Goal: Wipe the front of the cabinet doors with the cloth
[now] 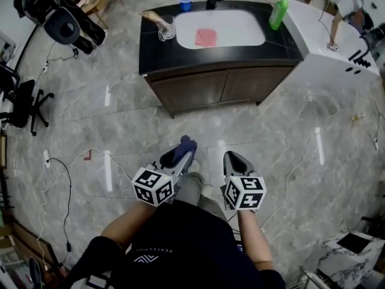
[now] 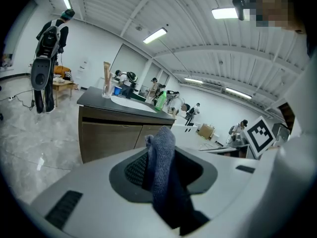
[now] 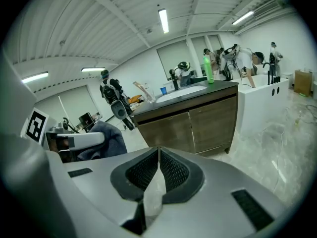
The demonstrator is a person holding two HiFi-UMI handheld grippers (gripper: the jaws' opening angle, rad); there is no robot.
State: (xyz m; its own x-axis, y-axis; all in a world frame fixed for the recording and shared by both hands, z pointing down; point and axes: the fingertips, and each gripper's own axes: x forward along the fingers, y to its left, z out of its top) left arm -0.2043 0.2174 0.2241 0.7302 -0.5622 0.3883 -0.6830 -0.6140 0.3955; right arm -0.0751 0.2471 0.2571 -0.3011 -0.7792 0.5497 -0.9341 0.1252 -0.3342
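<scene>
The cabinet (image 1: 219, 86) has two brown doors under a black top and stands well ahead of me across the floor. My left gripper (image 1: 183, 149) is shut on a blue-grey cloth (image 1: 186, 143), held low in front of my body. In the left gripper view the cloth (image 2: 162, 170) stands up between the jaws, with the cabinet doors (image 2: 111, 135) beyond. My right gripper (image 1: 233, 160) is beside it, shut with nothing held. In the right gripper view its jaws (image 3: 159, 155) meet, and the doors (image 3: 195, 125) stand far ahead.
A white sink basin (image 1: 237, 23) in the black top holds a pink cloth (image 1: 206, 37). A blue cup (image 1: 185, 3), a glass (image 1: 166, 27) and a green bottle (image 1: 278, 11) stand around it. A white unit (image 1: 328, 53) adjoins the cabinet's right. Cables (image 1: 66, 179) cross the marble floor.
</scene>
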